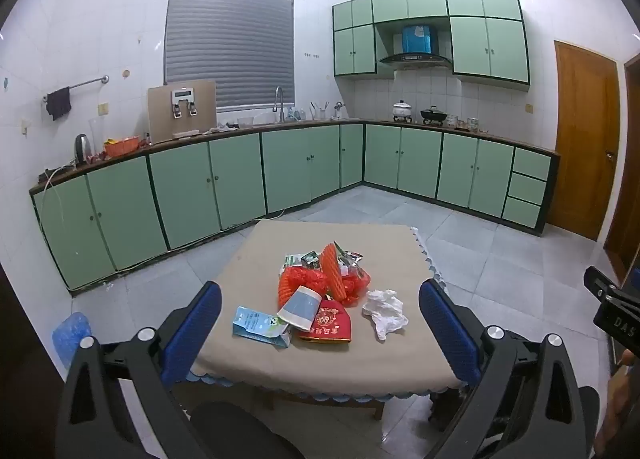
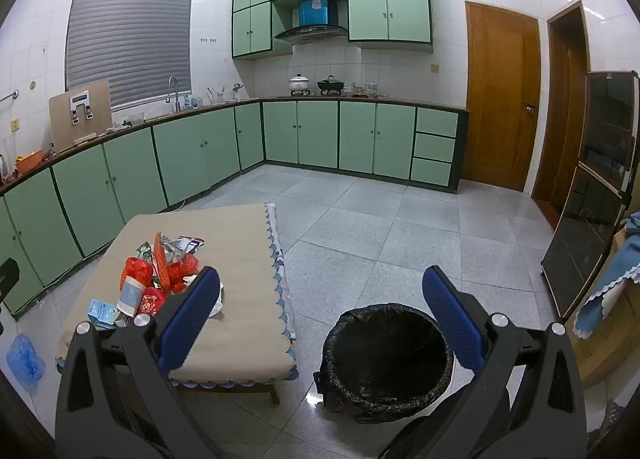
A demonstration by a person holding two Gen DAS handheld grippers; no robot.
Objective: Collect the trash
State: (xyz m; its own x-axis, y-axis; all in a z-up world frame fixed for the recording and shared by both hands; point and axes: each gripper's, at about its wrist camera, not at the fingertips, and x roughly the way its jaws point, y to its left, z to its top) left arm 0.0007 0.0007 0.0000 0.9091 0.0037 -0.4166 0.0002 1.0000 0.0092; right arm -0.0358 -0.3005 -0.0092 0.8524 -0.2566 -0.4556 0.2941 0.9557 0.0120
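Observation:
A pile of trash lies on a low table with a beige cloth (image 1: 248,259): a blue carton (image 1: 260,326), a paper cup (image 1: 301,306), a red packet (image 1: 330,325), red net wraps (image 1: 304,279), foil wrappers (image 1: 348,257) and a crumpled white tissue (image 1: 384,311). My left gripper (image 1: 320,299) hangs open before the table's near edge, nothing between its blue pads. My right gripper (image 2: 322,291) is open too, held above the floor to the right of the table (image 2: 240,243). A bin with a black liner (image 2: 386,359) stands below it. The pile (image 2: 156,279) shows left of its left finger.
Green cabinets (image 1: 224,179) run along the back and right walls under a cluttered counter. A wooden door (image 2: 502,95) and a dark glass cabinet (image 2: 592,195) stand on the right. A blue plastic bag (image 2: 24,359) lies on the tiled floor left of the table.

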